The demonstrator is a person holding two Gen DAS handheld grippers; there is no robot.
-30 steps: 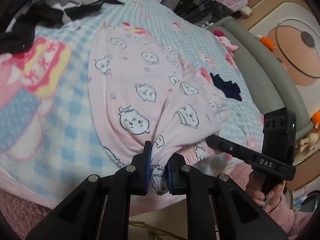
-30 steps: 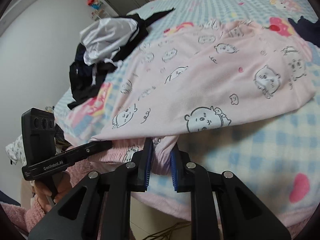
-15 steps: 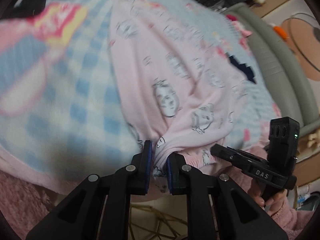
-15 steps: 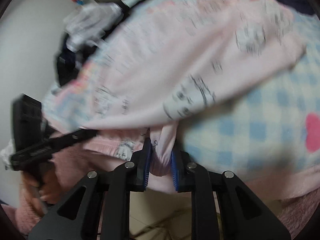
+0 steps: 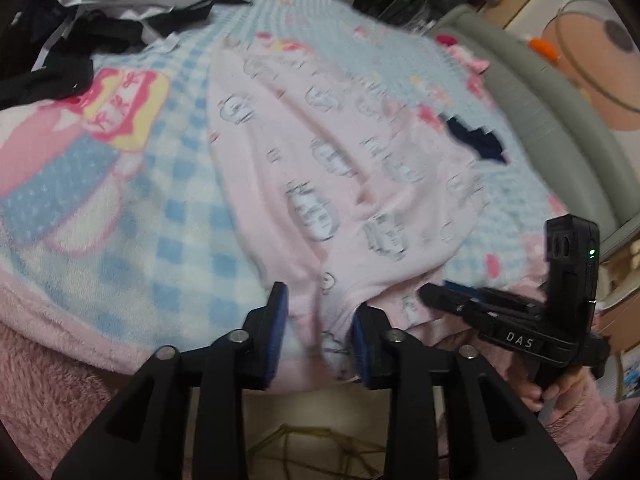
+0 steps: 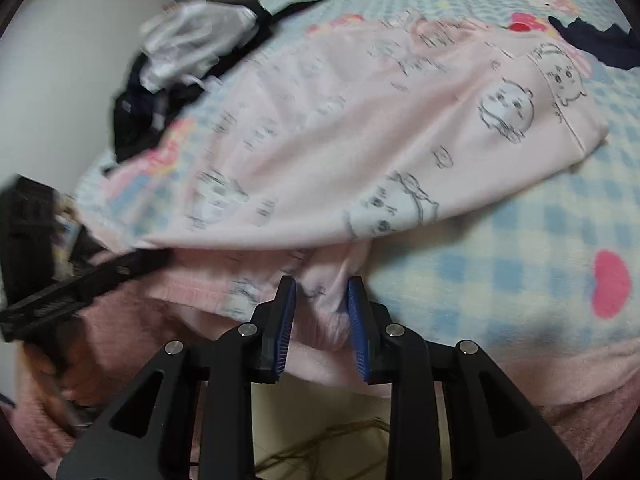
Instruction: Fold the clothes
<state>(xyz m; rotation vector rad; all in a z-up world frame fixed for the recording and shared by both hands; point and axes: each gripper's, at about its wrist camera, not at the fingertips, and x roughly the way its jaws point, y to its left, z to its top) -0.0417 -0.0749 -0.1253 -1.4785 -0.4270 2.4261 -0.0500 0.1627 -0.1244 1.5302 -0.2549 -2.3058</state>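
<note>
Pink garment (image 5: 328, 168) spread on bed (image 5: 168, 216), near hem over bed edge. Left gripper (image 5: 320, 332) and right gripper (image 6: 322, 320): jaws parted, hem between pads, not pinched. Spread flat, apparently for folding.

Bare checked blanket (image 5: 132, 216) is left open on the bed to the left of the pink garment (image 5: 332, 168), and again to its right (image 6: 520, 240). The far left corner is blocked by a heap of black and white clothes (image 5: 120, 8). A dark blue item (image 5: 476, 140) lies just beside the garment's right edge. Beyond it the way is closed by a grey padded rail (image 5: 560, 120).
</note>
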